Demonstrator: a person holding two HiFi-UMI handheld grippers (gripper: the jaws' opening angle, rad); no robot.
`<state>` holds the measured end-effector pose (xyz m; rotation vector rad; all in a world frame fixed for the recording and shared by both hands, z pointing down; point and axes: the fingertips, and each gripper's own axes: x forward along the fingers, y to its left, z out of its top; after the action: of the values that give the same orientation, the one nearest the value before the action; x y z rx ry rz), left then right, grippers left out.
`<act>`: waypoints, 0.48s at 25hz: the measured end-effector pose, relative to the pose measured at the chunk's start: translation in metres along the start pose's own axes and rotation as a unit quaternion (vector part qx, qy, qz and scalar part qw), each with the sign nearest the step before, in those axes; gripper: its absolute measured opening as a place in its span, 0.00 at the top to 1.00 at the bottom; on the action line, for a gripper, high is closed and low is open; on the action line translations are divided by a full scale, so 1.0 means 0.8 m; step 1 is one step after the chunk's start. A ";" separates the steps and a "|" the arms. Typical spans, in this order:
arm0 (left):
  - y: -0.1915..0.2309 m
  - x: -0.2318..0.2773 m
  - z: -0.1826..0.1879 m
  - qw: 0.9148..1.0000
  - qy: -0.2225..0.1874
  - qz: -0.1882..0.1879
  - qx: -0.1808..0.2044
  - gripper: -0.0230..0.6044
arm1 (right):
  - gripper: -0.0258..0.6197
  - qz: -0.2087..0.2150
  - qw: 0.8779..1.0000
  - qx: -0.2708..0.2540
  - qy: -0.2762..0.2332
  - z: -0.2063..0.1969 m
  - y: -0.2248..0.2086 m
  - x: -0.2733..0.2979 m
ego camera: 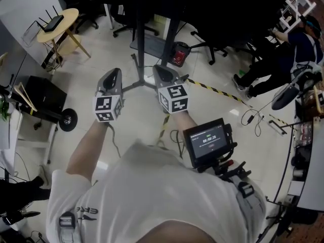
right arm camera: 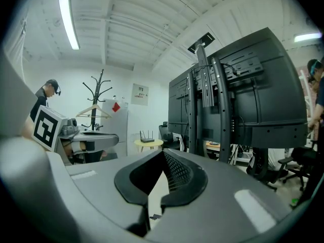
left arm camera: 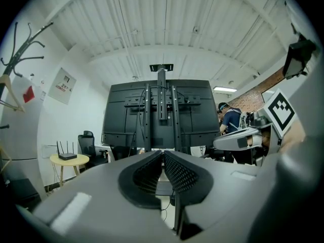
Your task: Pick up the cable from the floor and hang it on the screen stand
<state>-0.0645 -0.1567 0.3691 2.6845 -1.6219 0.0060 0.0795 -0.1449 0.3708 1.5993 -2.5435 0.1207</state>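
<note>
1. I am holding my left claw (left arm camera: 163, 154) clenched, with nothing between its jaws. It is pointing level at the back of the screen stand (left arm camera: 161, 110).
2. I am holding my right claw (right arm camera: 163, 152) clenched and empty too, raised just beside the left one.
3. I am taking the thin dark cable (ego camera: 251, 117) to be my target. It is lying loose on the floor (ego camera: 212, 123) off to my right, well apart from both claws.
4. I am judging the step in hand to be the reach. That is calling for a turn to the right and a drop toward the floor, with the right claw's jaws spread before they arrive.
5. I am planning to set the jaws across a straight run of the cable rather than its ends. The pads would come down on either side of it, since a thin cable lying flat slips out easily.
6. I am steering clear of the yellow-and-black strip (ego camera: 215, 90) lying near it.
</note>
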 end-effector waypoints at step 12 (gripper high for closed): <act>-0.002 0.005 -0.002 1.000 0.000 -0.003 -0.002 0.94 | 0.94 -0.002 1.000 -0.001 0.000 0.000 -0.001 0.001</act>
<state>-0.0613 -0.1597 0.3704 2.6865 -1.6103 0.0036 0.0801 -0.1461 0.3710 1.6031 -2.5395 0.1182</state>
